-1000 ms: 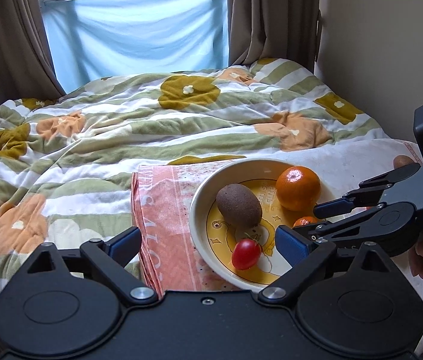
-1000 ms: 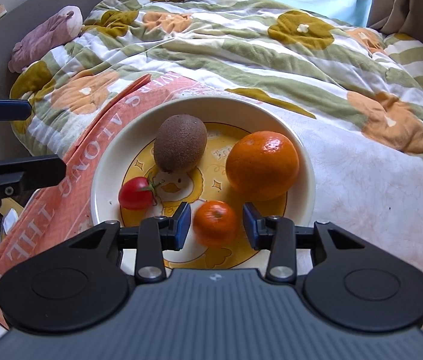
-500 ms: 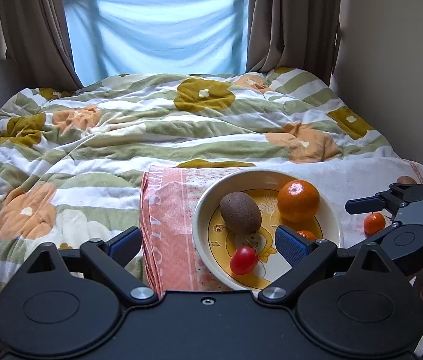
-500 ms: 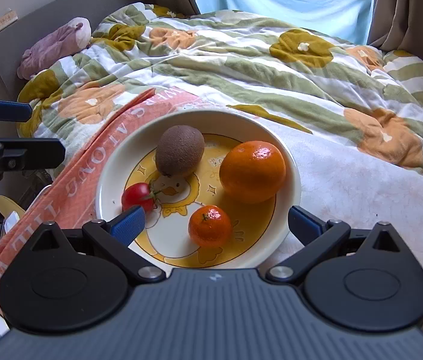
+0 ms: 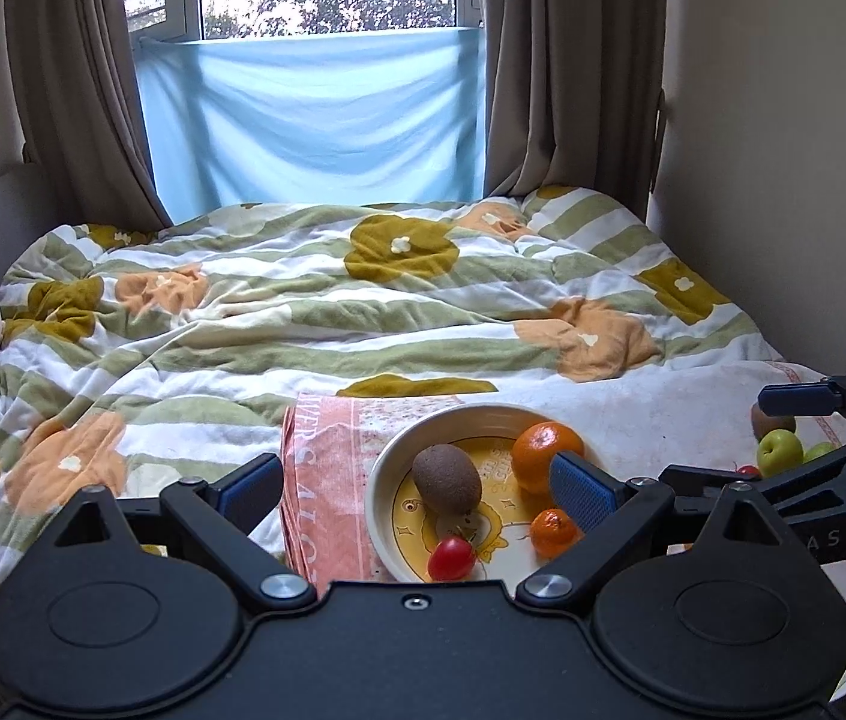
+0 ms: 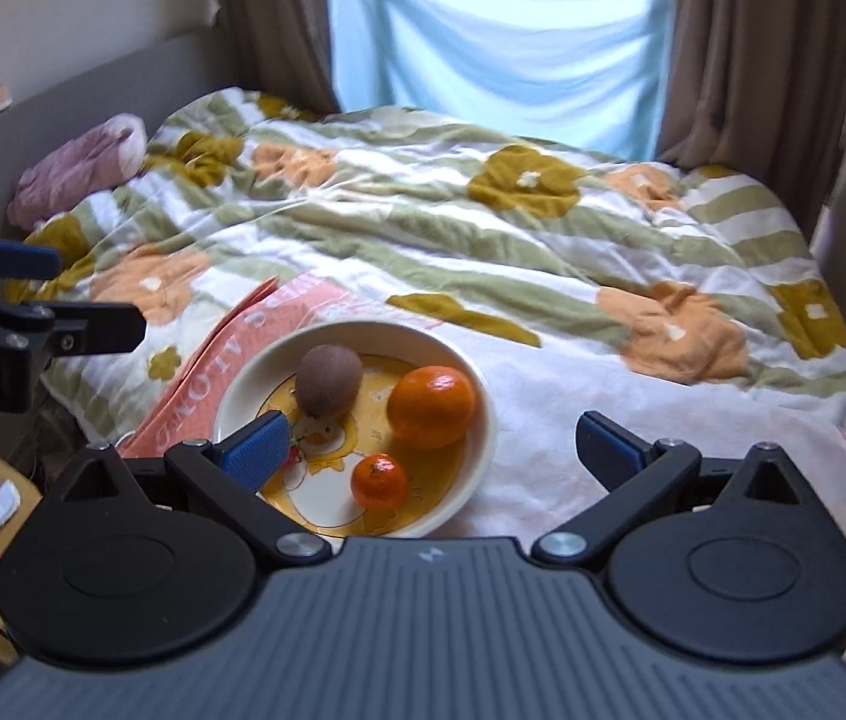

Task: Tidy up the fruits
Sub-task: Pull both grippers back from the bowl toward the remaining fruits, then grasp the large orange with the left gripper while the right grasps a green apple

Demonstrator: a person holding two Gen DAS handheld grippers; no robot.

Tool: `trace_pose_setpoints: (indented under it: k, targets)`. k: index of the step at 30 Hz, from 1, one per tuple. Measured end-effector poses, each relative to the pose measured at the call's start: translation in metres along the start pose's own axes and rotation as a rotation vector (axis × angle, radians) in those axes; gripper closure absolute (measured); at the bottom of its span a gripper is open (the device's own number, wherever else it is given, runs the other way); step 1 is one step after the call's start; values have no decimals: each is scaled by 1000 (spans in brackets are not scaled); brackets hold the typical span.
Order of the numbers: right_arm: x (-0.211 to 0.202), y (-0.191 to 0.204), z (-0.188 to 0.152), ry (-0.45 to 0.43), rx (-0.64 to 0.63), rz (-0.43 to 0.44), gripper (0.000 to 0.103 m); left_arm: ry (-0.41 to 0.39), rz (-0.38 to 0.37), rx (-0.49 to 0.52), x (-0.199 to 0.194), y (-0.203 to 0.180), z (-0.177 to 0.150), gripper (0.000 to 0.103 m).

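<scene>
A cream plate (image 5: 384, 468) (image 6: 477, 450) sits on the bed. It holds a kiwi (image 5: 446, 478) (image 6: 327, 381), a large orange (image 5: 537, 450) (image 6: 431, 406), a small mandarin (image 5: 554, 533) (image 6: 379, 480) and a cherry tomato (image 5: 450, 558). My left gripper (image 5: 417, 489) is open and empty, raised in front of the plate. My right gripper (image 6: 435, 450) is open and empty, raised above the plate's near side. More fruit lies at the right on the white cloth: a green apple (image 5: 779, 452), a second kiwi (image 5: 771, 421) and a small red fruit (image 5: 747, 470).
A pink printed towel (image 5: 327, 480) (image 6: 225, 378) lies under the plate's left side. A flowered quilt (image 5: 333, 312) covers the bed. A pink stuffed toy (image 6: 75, 174) lies by the headboard. Curtains and a window are behind the bed; a wall is at the right.
My right gripper opened, let go of the small mandarin in the plate and drew back upward. My left gripper also drew back and up, still open.
</scene>
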State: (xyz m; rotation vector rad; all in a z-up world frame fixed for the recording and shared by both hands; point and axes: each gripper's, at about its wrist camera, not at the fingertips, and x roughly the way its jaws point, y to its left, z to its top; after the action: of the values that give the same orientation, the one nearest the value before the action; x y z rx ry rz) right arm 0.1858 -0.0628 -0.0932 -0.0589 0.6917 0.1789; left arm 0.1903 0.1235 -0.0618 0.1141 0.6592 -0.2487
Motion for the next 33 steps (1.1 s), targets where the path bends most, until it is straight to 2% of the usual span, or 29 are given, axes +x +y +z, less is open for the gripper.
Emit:
trace_pose_setpoints:
  k: [6,12,17,24,33]
  targets:
    - [-38,-22,-12,-18,78,-97,0,-36,-58,42,-9,-21,-1,5]
    - [-76,-55,-21,-66,120,-147,0,-67,-124,54,-23,-48,7,5]
    - [-92,-91,-22,-90,111,-173,0,-82,-135,45,-26,-80,15,5]
    - [-92,-142,-36,-62,110,-135,0,-45,-125,15,-15,-135,11,5]
    - [-48,-187,-63,-4,80,-16,0,19,-67,-14,26,-192,-18,5]
